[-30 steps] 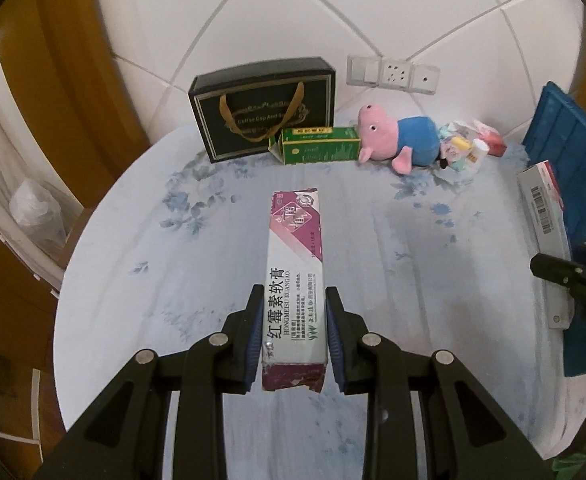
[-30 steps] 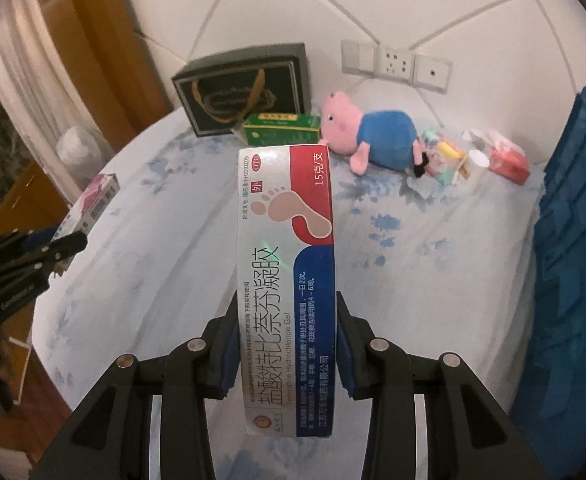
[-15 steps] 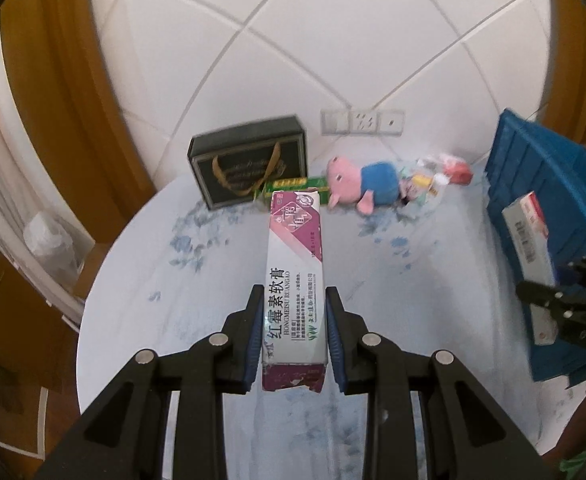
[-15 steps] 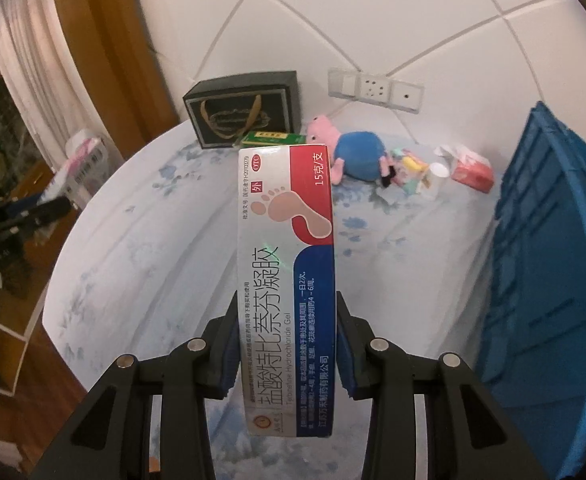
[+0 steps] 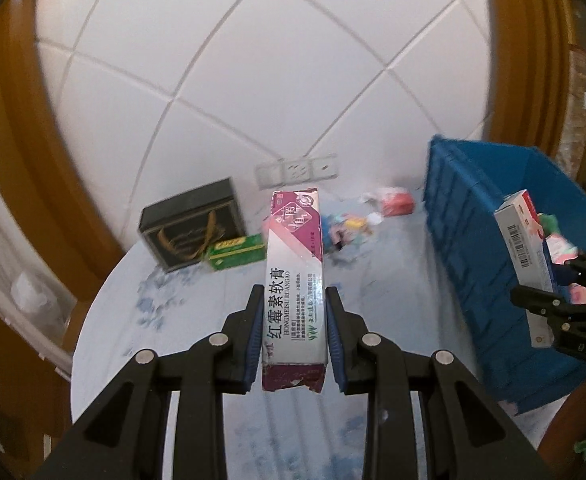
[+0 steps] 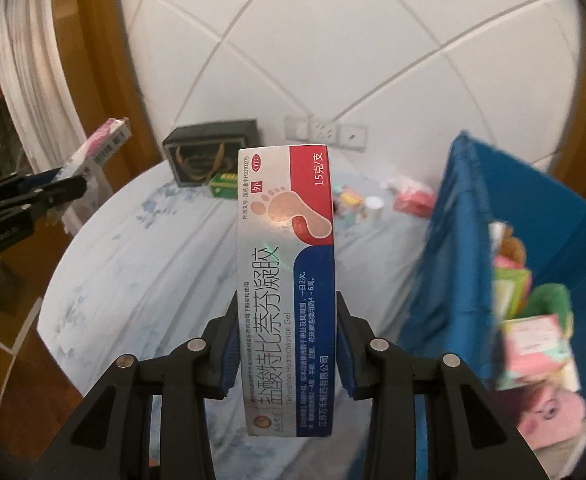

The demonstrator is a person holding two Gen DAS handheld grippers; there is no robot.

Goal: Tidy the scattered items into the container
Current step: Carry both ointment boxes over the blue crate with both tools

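**Both grippers carried medicine boxes above the table, beside the blue bin**

Meanwhile, the left gripper (image 5: 294,332) was clamped on a purple-and-white ointment box (image 5: 295,280), its blue pads pressing the long sides near the box's torn lower end, so that the box stuck out forward past the fingertips. The right gripper (image 6: 287,344) likewise was closed on a silver, red and blue gel box (image 6: 287,280) printed with a footprint, gripped at about mid-length. Both boxes hung above the table (image 5: 389,304), which was covered in a pale floral cloth.

At the table's right edge stood the blue bin (image 5: 473,248), already holding several coloured packets and a pink plush toy (image 6: 549,412). Seen from the left wrist, the right gripper's box was over the bin's open top.

Along the far edge, against the tiled wall, sat a black gift bag (image 5: 193,224) near the left corner, a green box (image 5: 237,256) just beside it, and a blurred cluster of small packets (image 5: 357,224) near the bin, including a red packet (image 5: 397,202).
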